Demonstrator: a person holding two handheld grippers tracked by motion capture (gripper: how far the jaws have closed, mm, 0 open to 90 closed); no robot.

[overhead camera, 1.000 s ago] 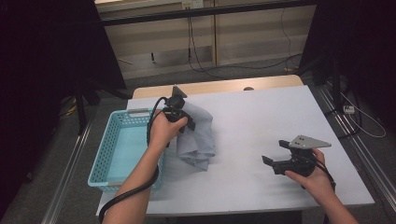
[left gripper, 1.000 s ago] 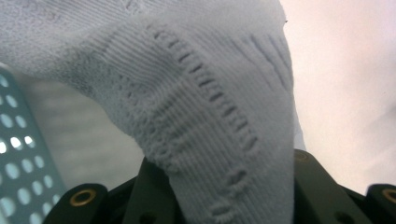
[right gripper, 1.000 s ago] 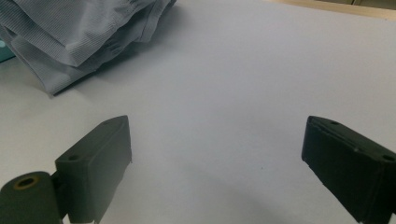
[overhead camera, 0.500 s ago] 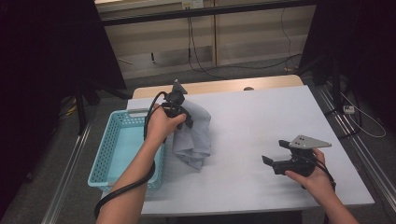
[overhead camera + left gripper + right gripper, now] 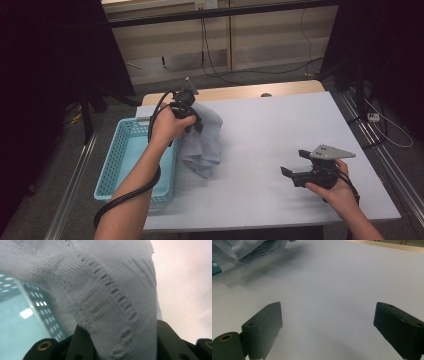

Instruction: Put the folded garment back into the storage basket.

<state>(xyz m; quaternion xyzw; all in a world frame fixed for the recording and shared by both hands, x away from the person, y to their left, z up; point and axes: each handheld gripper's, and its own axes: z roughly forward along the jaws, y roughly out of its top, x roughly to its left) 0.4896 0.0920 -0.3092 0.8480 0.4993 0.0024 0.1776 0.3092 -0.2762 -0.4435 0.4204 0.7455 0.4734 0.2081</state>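
Observation:
A pale grey-blue knitted cloth (image 5: pixel 206 142) hangs from my left gripper (image 5: pixel 193 119), which is shut on its upper edge above the table's left side. The cloth's lower folds still touch the table beside the basket. In the left gripper view the ribbed fabric (image 5: pixel 107 297) drapes over both black jaws and hides their tips. My right gripper (image 5: pixel 291 174) rests low over the table at the front right. Its jaws stand wide apart in the right gripper view (image 5: pixel 328 315) with nothing but bare table between them.
A light blue perforated basket (image 5: pixel 116 162) stands at the table's left edge, right beside the hanging cloth. The white table top (image 5: pixel 280 125) spreads between the two hands. Cables and dark stands lie on the floor beyond the table.
My left hand has risen a little, lifting the cloth so more of it hangs off the table. The right hand and its gripper have stayed where they were.

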